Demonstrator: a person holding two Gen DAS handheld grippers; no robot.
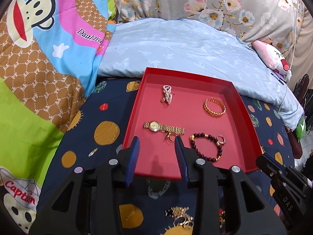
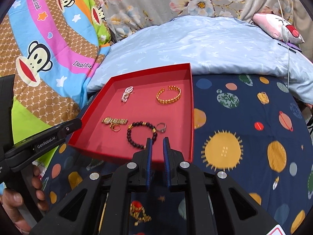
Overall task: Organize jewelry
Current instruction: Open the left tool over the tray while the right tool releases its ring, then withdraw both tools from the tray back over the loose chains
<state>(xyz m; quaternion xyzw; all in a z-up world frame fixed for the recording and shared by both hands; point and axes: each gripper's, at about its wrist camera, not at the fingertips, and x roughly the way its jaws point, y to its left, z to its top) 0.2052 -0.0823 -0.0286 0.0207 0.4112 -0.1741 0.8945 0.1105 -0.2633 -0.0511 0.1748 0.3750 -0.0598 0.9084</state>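
Observation:
A red tray (image 1: 185, 107) (image 2: 140, 107) lies on the planet-print sheet. In it are a pearl piece (image 1: 166, 96) (image 2: 127, 94), a gold cuff bangle (image 1: 214, 106) (image 2: 169, 96), a gold watch (image 1: 156, 126) (image 2: 114, 120) with a gold ring (image 1: 169, 137) (image 2: 115, 128) beside it, a dark bead bracelet (image 1: 201, 135) (image 2: 130, 137) and a silver ring (image 1: 221, 139) (image 2: 161, 127). My left gripper (image 1: 157, 138) hovers open and empty over the tray's near left part. My right gripper (image 2: 157, 140) is shut on nothing, just over the bracelet's near side. A gold chain (image 1: 179, 213) (image 2: 139, 213) lies on the sheet below both grippers.
A cartoon monkey quilt (image 1: 39, 58) is piled on the left. A pale blue pillow (image 1: 176, 45) lies behind the tray, with a floral cover (image 1: 215, 4) beyond it. A pink plush toy (image 1: 272, 56) and a white cable (image 2: 287, 39) are at the far right. A person's hand (image 2: 11, 199) holds the left gripper's handle.

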